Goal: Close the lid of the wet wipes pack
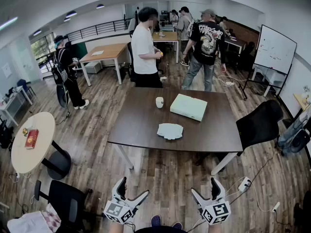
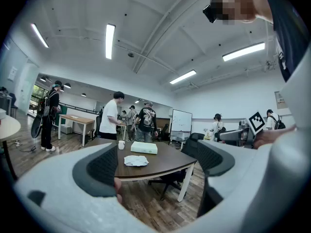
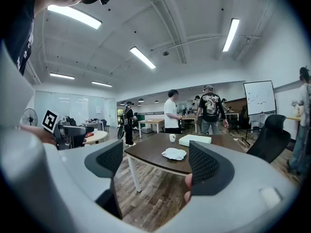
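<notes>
Wooden floor [image 1: 165,171] lies between the person and the dark table [image 1: 136,130], where the wet wipes pack [image 1: 170,130] sits well out of reach — so the left gripper [image 1: 133,187] and right gripper [image 1: 204,186] hang level, jaws spread wide and empty, seemingly readied for approach.

Wide open office here: a wood-plank floor [image 1: 160,174] runs wall to wall, and a dark brown counter [image 1: 141,130] on white legs sits dead centre. On its right is a black office chair [image 1: 260,123]. Another black chair [image 1: 65,200] is down at lower left, near a round pale table [image 1: 39,130]. Far back, there's a wooden desk [image 1: 104,51] and a railing [image 1: 97,29] by the windows [image 1: 41,46]. A whiteboard [image 1: 274,50] stands at the right by the white wall [image 1: 296,28]. Overhead, long strip lights [image 2: 110,40] glow on the white ceiling [image 2: 160,13]. A power strip [image 1: 244,183] and cables [image 1: 262,203] lie on the floor at right. Several people [image 1: 144,47] stand beyond the counter.
</notes>
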`<move>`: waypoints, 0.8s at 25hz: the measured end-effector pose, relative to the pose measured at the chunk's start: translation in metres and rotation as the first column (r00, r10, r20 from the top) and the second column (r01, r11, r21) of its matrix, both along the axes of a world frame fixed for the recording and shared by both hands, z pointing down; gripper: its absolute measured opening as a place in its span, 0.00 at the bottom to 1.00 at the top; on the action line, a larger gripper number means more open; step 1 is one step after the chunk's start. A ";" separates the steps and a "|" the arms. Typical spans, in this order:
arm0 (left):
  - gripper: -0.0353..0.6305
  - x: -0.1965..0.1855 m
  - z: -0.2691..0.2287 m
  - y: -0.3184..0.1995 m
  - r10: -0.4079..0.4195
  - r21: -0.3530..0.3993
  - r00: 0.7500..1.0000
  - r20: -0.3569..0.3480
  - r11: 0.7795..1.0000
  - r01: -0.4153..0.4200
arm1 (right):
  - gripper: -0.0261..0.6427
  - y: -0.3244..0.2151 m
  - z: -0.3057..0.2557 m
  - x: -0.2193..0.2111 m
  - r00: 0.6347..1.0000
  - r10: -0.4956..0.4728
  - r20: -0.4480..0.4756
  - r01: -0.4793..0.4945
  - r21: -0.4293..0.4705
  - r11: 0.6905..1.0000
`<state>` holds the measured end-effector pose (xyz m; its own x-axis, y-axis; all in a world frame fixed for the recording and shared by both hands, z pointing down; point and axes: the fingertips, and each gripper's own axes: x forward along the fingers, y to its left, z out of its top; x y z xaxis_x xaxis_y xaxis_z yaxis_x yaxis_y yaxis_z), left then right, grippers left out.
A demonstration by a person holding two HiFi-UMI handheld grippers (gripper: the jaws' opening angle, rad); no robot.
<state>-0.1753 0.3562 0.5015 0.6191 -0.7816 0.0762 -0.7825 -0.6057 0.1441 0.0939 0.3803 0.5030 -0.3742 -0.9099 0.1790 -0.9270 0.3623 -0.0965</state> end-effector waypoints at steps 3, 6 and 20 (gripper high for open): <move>0.80 -0.009 -0.002 0.001 -0.002 0.000 1.000 -0.003 1.000 0.002 | 0.69 -0.001 -0.001 -0.009 1.000 -0.005 0.011 0.005 -0.005 1.000; 0.80 -0.011 -0.002 0.004 0.006 0.000 1.000 -0.012 1.000 -0.006 | 0.69 0.001 -0.002 -0.014 1.000 -0.007 0.020 0.007 -0.008 1.000; 0.81 -0.030 -0.008 -0.015 0.061 0.032 0.998 -0.021 0.998 -0.061 | 0.72 -0.012 -0.017 -0.037 0.997 0.050 0.054 -0.053 0.057 0.997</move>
<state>-0.2048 0.3412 0.4937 0.6670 -0.7441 0.0378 -0.7407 -0.6568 0.1414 0.0573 0.3688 0.4856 -0.3344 -0.9364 0.1062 -0.9387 0.3209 -0.1257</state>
